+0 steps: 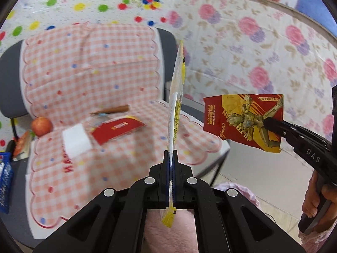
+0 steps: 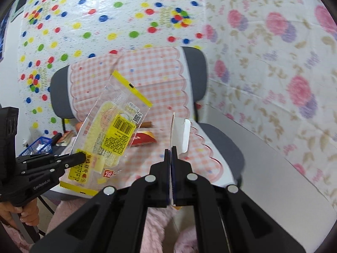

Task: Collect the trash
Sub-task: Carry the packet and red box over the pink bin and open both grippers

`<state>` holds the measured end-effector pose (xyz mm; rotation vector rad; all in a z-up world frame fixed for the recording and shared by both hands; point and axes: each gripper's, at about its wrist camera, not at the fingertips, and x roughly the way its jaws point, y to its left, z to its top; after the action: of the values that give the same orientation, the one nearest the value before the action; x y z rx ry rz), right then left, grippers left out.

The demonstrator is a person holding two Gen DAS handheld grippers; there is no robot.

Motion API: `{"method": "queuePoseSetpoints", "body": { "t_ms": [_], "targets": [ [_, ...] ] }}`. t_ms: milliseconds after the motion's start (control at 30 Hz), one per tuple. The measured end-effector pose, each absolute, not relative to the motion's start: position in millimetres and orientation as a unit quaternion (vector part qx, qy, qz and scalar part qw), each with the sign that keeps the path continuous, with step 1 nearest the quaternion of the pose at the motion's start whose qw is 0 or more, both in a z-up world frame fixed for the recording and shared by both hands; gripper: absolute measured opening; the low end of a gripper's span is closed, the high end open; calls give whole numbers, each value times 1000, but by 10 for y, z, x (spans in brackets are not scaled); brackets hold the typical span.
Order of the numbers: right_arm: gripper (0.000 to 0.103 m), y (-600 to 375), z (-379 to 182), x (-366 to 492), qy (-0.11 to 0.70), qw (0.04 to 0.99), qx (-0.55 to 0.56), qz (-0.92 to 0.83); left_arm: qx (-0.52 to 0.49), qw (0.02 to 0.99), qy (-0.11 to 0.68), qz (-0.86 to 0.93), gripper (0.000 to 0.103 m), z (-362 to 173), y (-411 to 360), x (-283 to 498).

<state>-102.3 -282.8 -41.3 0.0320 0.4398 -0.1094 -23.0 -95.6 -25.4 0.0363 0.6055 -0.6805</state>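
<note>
Fingers of the left gripper (image 1: 171, 156) are clamped edge-on on a clear-and-yellow snack wrapper (image 2: 111, 135), and the right gripper (image 2: 171, 150) pinches a red-gold Ultraman card pack (image 1: 242, 120); both are held in the air over the chair (image 1: 88, 80). Both look feather-light, floppy and slick, so grip well inside the edge. Another red wrapper (image 1: 118, 129) lies flat on the seat, best taken by a lifted corner.

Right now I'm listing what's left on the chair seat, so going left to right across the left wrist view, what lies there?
apple → white block → red packet. The brown stick sits behind them, overlapping in order, so I leave it out.
</note>
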Motion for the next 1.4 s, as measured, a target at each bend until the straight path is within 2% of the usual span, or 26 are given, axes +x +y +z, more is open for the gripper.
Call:
{"method": "queuePoseSetpoints", "body": {
  "t_ms": [233,567,1067,1167,1233,1267,1300,1400],
  "targets": [
    [2,-3115,-508,-1501,223,967,33,-116,44,873,307,-376,2,-436,-1369,-496],
    [2,-3352,-948,-2013,278,944,56,-166,75,830,340,-435,2,-808,-1913,-804],
    [2,-3686,-1347,-2138,328,921,105,-183,115,787,395,-460,4,-1176,-2464,-825],
    [2,-3779,-1429,-2091,330,919,113,-185,122,779,401,-466,8,-1228,-2587,-787],
    [2,-3841,-1466,-2063,331,917,118,-188,124,776,406,-466,27,-1240,-2647,-754],
    [2,-3874,-1489,-2041,333,916,123,-189,118,777,407,-466,42,-1228,-2647,-735],
    [5,-3919,-1501,-2029,335,914,127,-192,110,778,405,-467,47,-1209,-2626,-719],
    [19,-3976,-1471,-2045,327,913,137,-201,97,791,389,-463,47,-1096,-2533,-674]
  ]
}}
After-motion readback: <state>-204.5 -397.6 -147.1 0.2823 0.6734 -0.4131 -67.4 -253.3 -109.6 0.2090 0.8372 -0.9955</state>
